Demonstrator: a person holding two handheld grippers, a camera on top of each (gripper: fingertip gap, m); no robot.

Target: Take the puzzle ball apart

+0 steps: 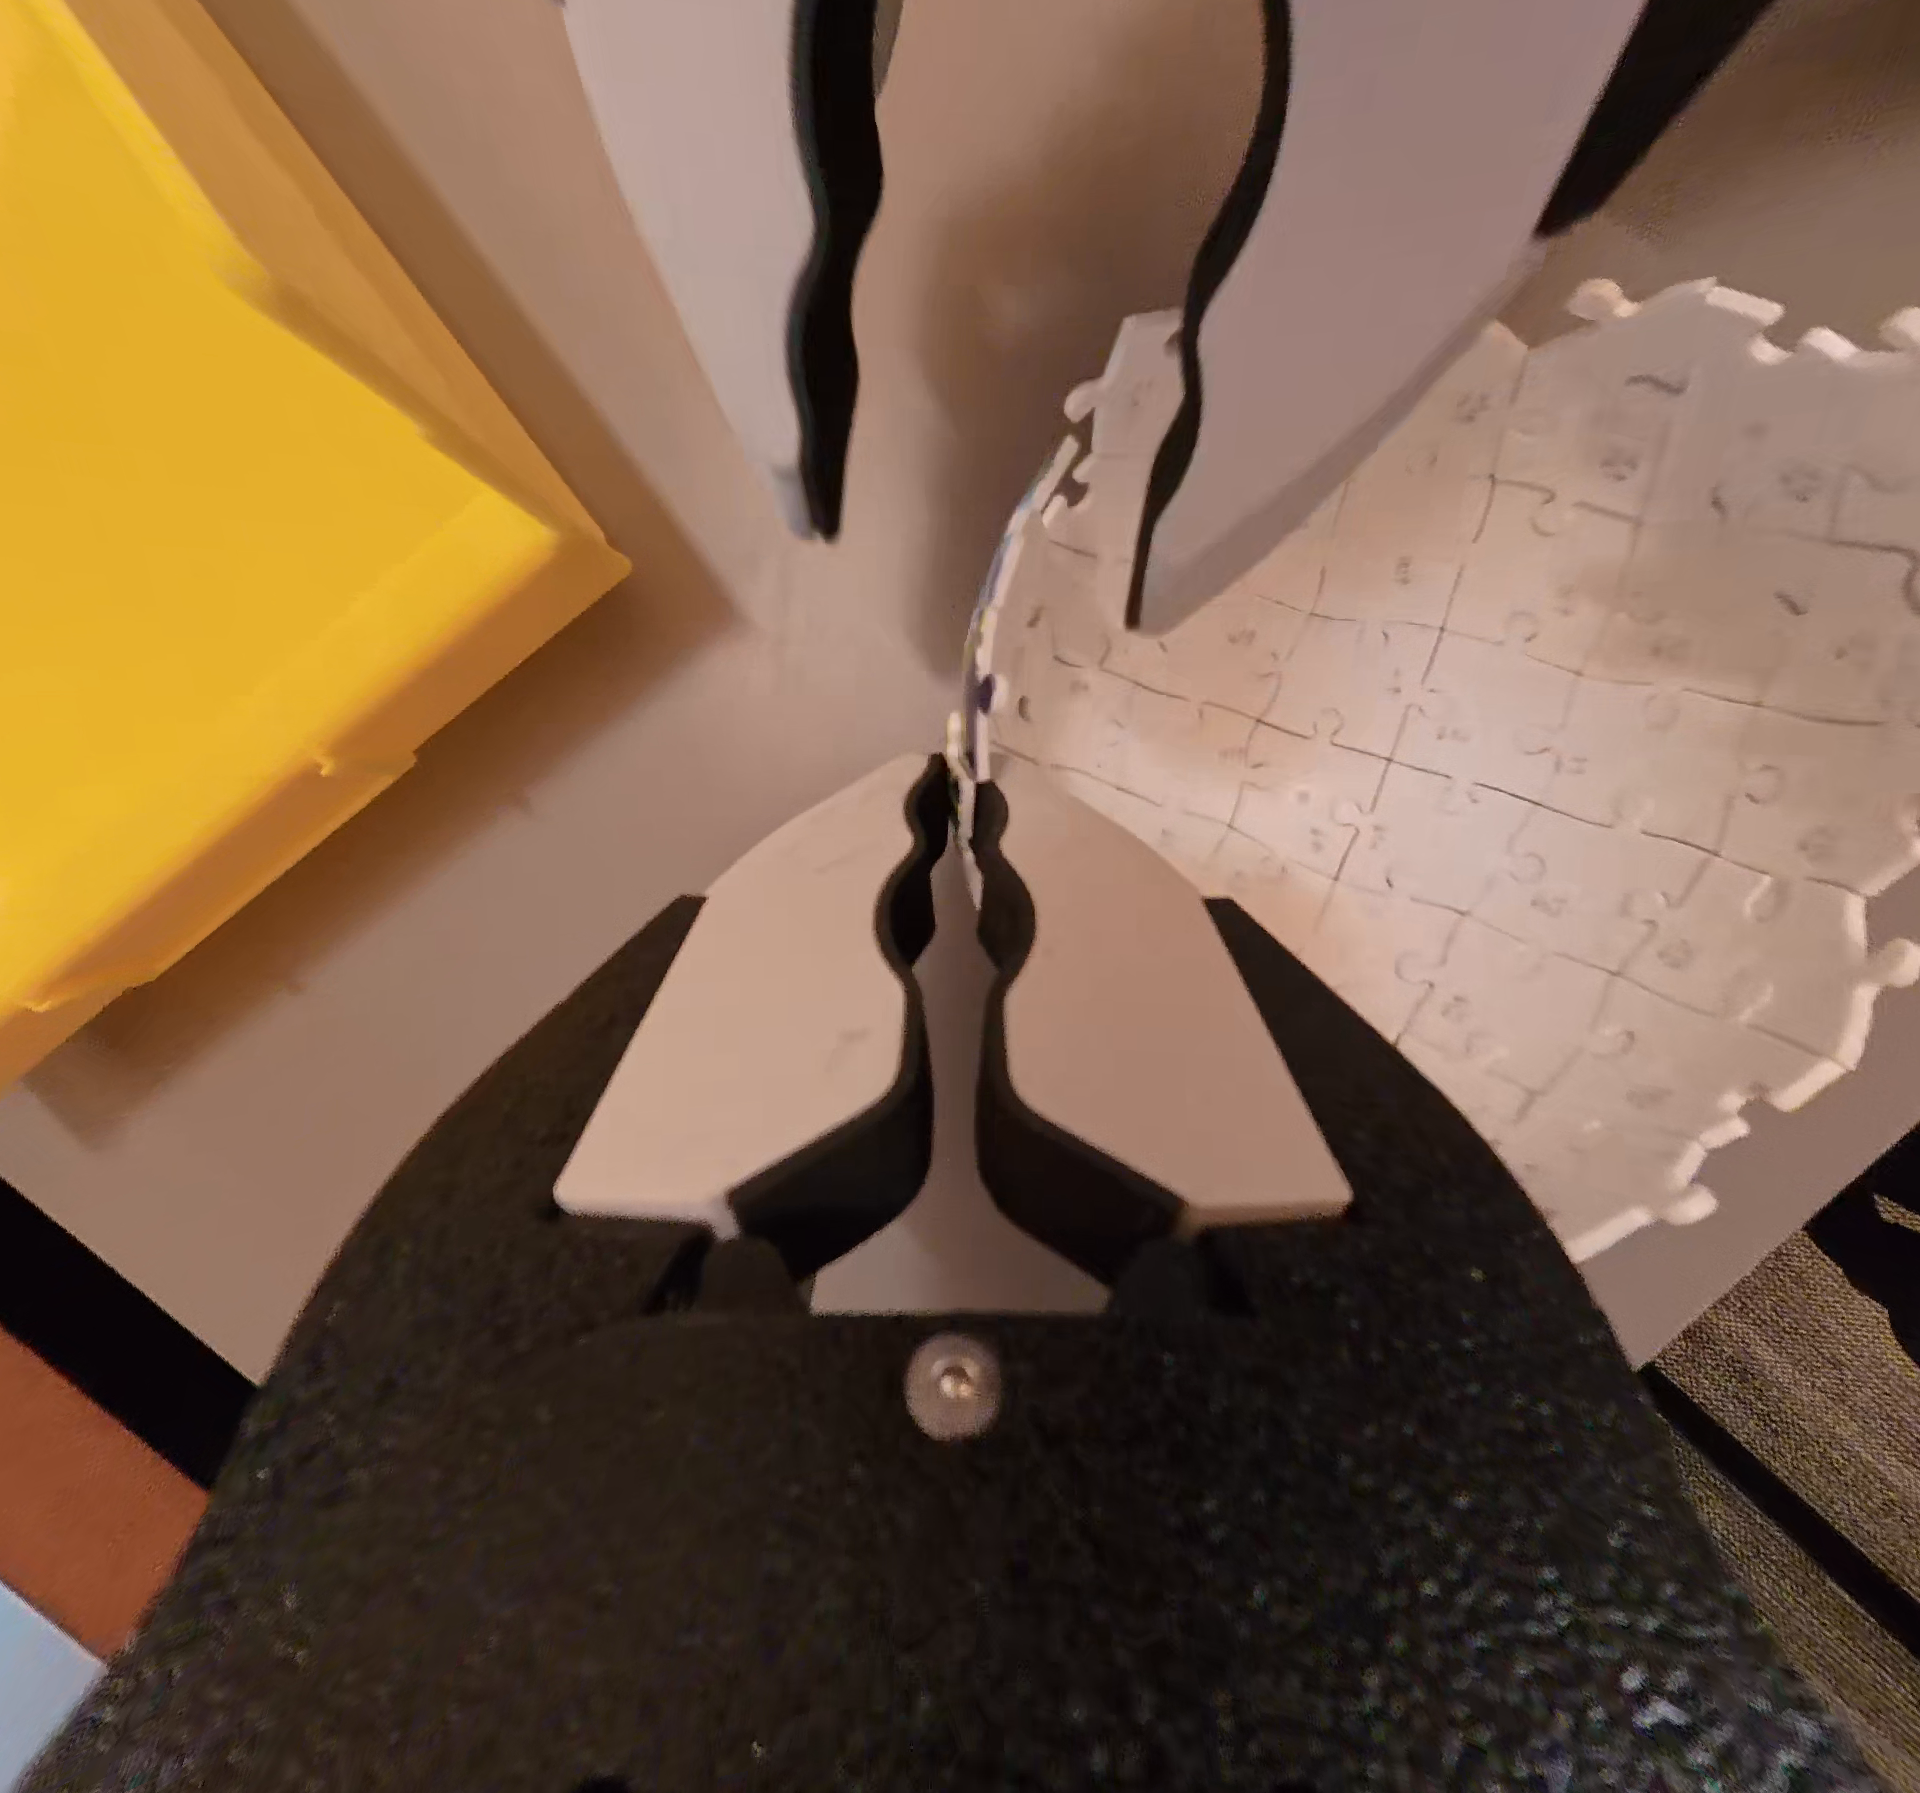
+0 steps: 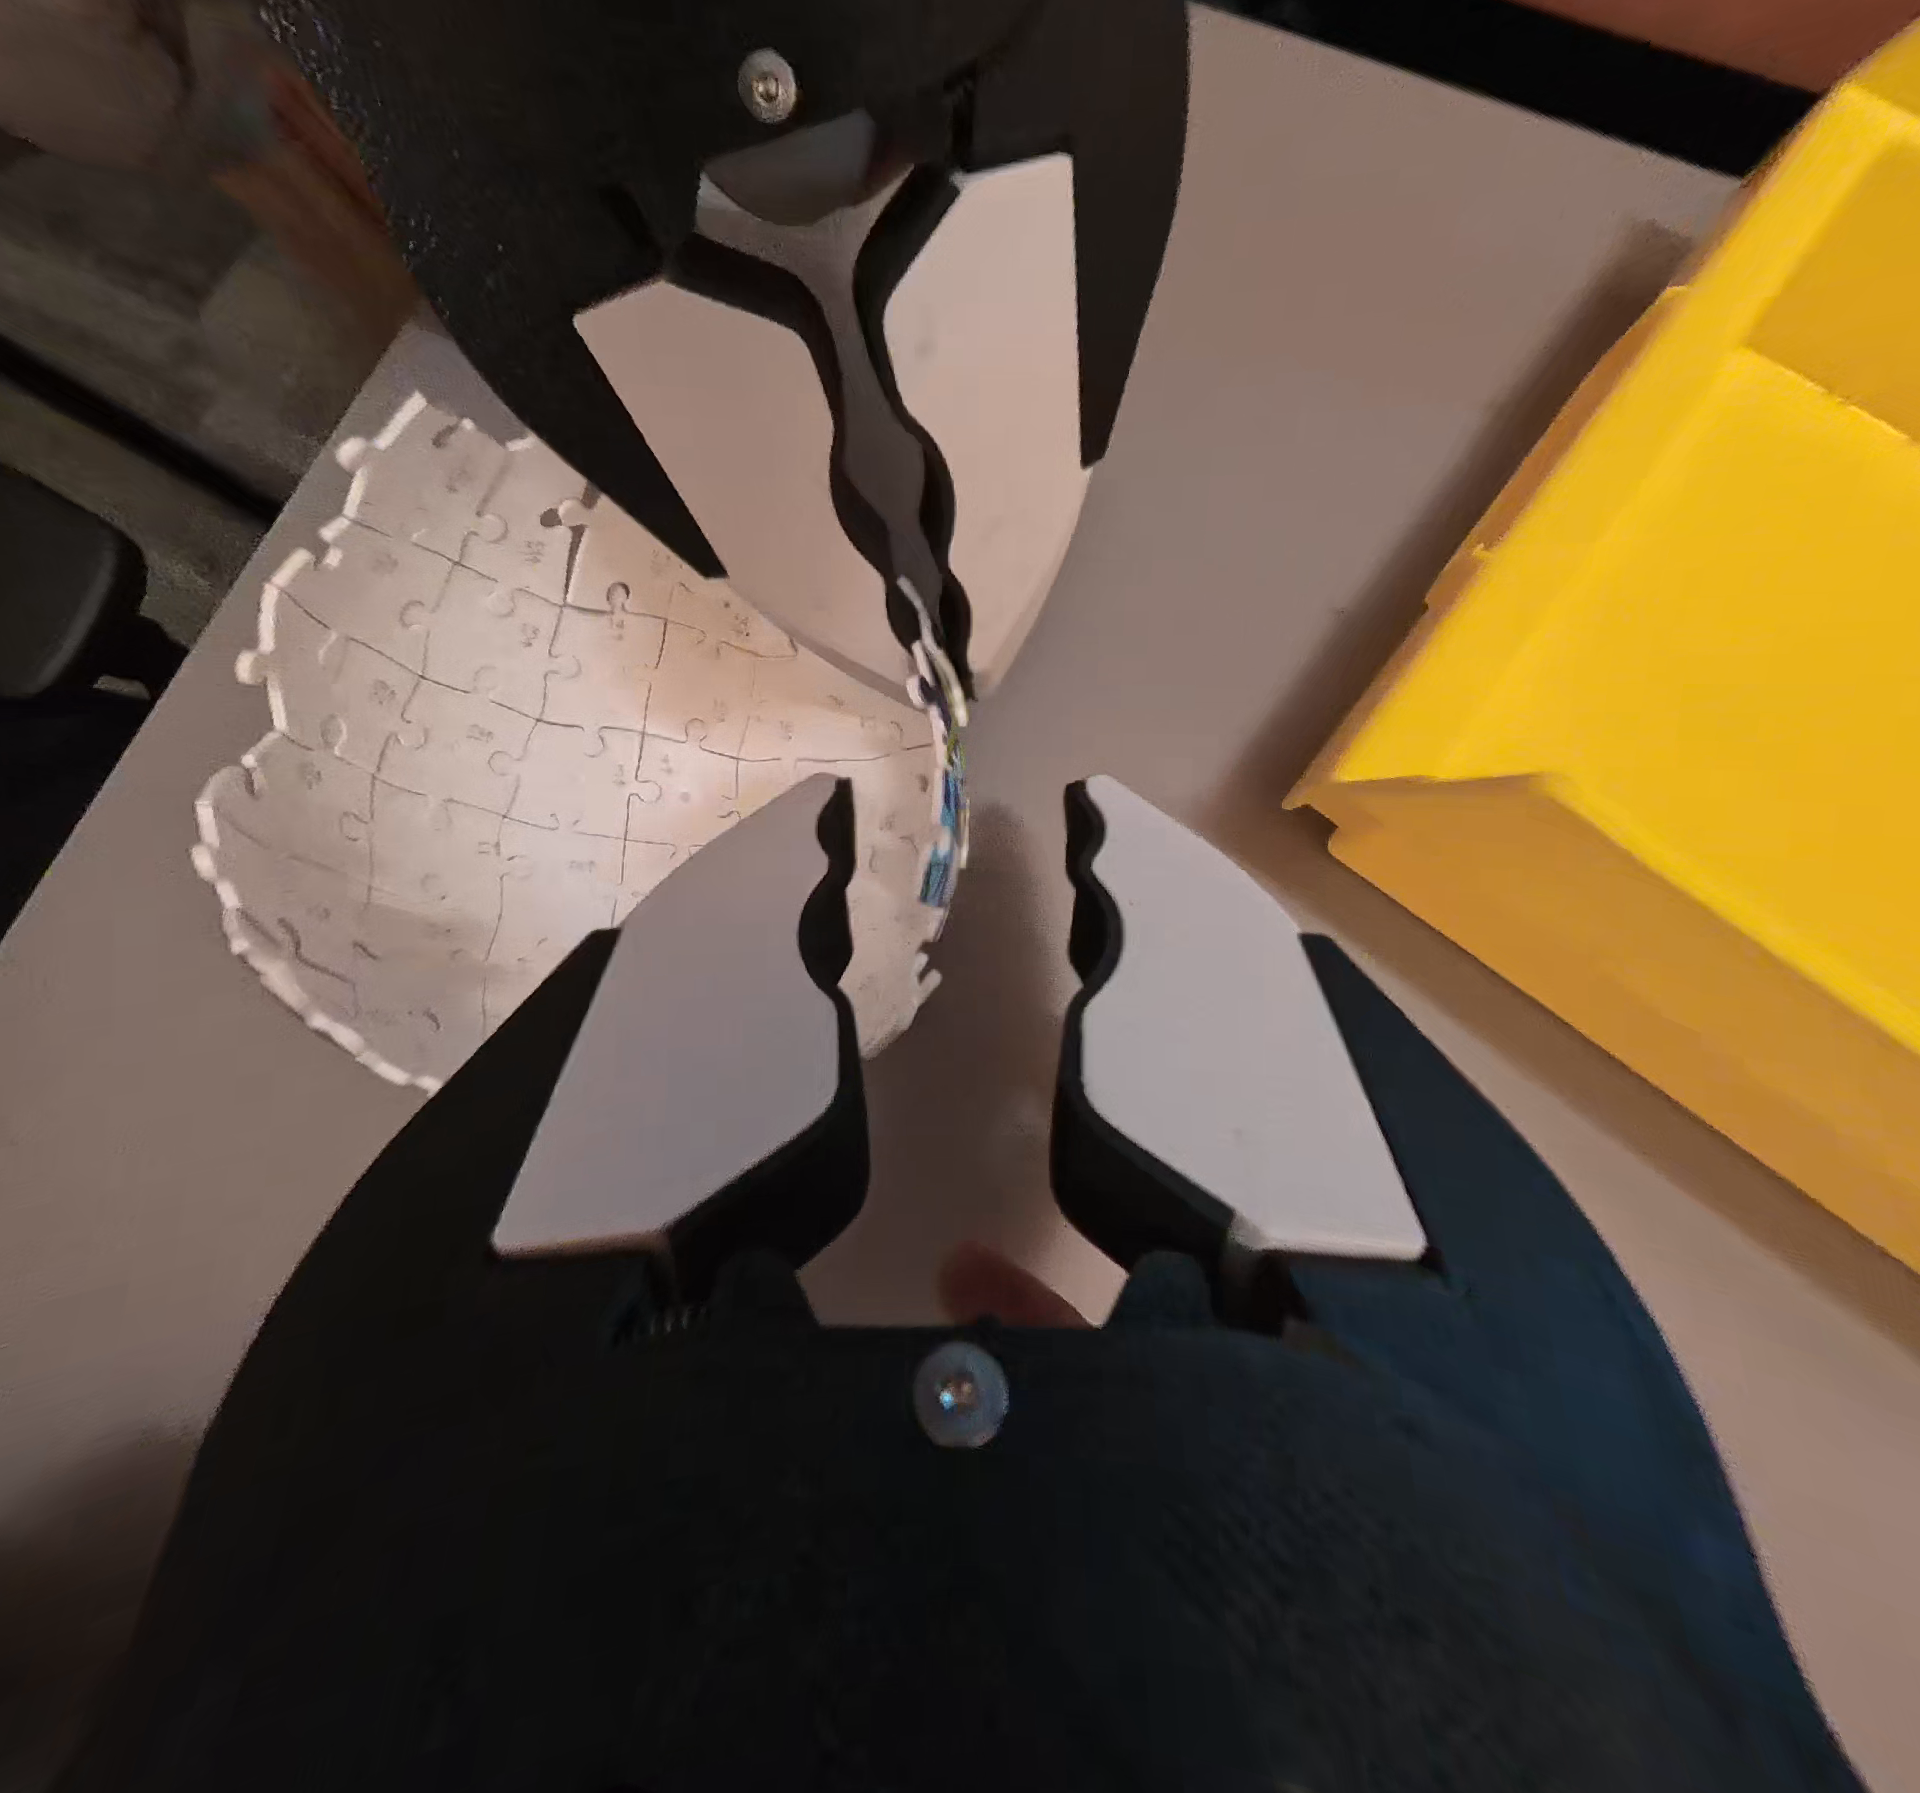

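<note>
Near the bench's front edge lies one puzzle ball, already reduced to an open shell with its pale inner side showing. The left gripper has its fingers clamped together on the shell's rim, probably to steady it against pulling. The right gripper hangs opposite with fingers apart, straddling the same rim, apparently ready to take a piece. One yellow bin waits by the far edge, likely for loosened pieces.

Pale tabletop with black edging, grey carpet below, yellow bin alongside.
</note>
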